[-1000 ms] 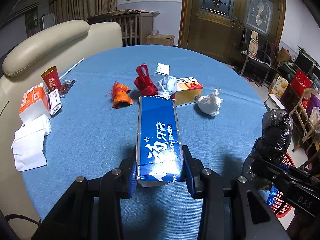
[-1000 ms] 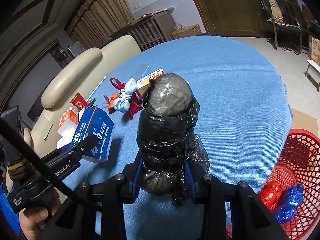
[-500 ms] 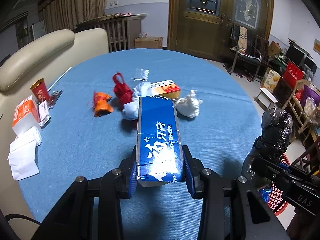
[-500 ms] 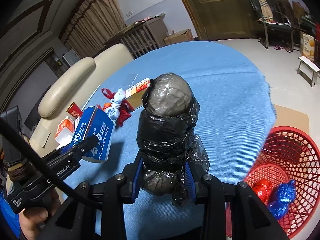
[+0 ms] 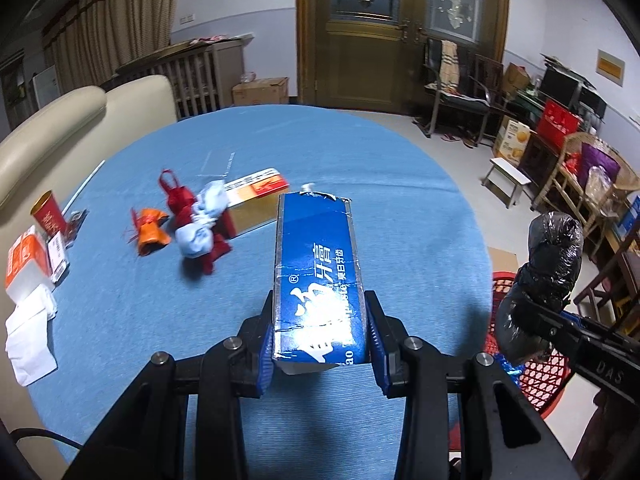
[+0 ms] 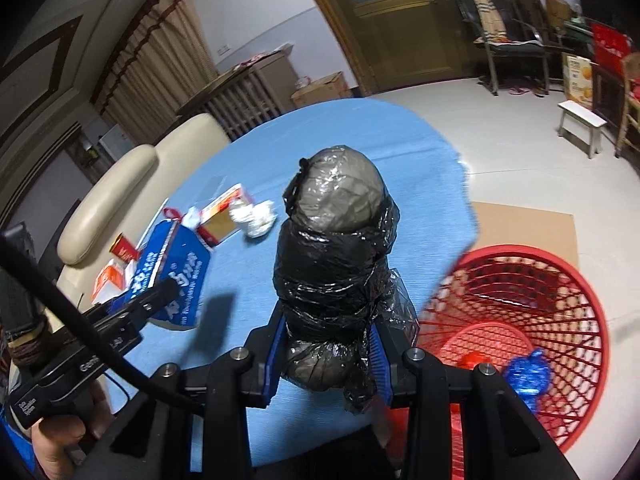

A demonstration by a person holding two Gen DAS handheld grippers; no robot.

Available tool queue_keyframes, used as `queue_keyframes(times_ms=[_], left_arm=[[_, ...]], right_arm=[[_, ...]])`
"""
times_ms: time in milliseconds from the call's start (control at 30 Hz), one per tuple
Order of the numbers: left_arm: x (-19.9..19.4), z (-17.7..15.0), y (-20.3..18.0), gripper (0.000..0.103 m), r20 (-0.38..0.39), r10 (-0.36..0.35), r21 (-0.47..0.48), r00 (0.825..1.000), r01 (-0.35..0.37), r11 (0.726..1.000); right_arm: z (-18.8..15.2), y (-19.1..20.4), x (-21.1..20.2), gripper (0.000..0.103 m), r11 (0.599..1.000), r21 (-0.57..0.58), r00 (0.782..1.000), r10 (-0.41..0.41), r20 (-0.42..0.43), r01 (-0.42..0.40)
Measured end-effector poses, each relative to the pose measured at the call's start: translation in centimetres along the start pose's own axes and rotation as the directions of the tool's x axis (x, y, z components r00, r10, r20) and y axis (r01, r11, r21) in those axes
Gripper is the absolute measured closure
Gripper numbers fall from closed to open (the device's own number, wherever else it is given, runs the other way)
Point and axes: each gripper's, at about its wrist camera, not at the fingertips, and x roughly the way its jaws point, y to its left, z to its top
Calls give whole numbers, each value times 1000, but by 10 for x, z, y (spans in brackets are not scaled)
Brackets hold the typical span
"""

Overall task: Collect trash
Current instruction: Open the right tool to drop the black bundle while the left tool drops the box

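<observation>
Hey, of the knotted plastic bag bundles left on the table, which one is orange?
The small orange bundle, leftmost of the cluster, nearest the red paper cup. The ones beside it are the red bundle and the pale blue bundle.

Both grippers are black, the left gripper (image 5: 320,332) and right gripper (image 6: 330,344) alike, with blue pads, silver screws, a black cable (image 6: 80,320), and white lettering, perhaps a maker's mark.

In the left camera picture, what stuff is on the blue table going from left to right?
White tissue → red cup → orange wrapper → light blue bundle → blue toothpaste box → black bag bundle, off the table's right edge.
</observation>
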Motion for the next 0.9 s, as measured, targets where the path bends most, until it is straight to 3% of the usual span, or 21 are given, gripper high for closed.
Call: queue_keyframes(times_ms=[267,733,800,867,900], left_arm=[[-2,7,-35,62,11,-42,64,999,41,997],[-3,17,-100,62,2,-170,174,985,167,970],[-3,18,-106,62,-2,-184,180,983,181,967],[-2,18,-112,62,-7,-194,190,981,192,963],[-2,18,-115,62,-9,-201,192,980,199,961]], right_arm=[[-6,-58,-11,63,990,90,994,-110,-18,111],[-22,-126,4,61,954,130,947,-240,-214,271],[-24,-127,13,54,950,120,933,-252,-256,289],[-27,-129,17,38,945,112,919,-264,-292,307],[-27,-131,15,37,940,120,917,-275,-289,320]])
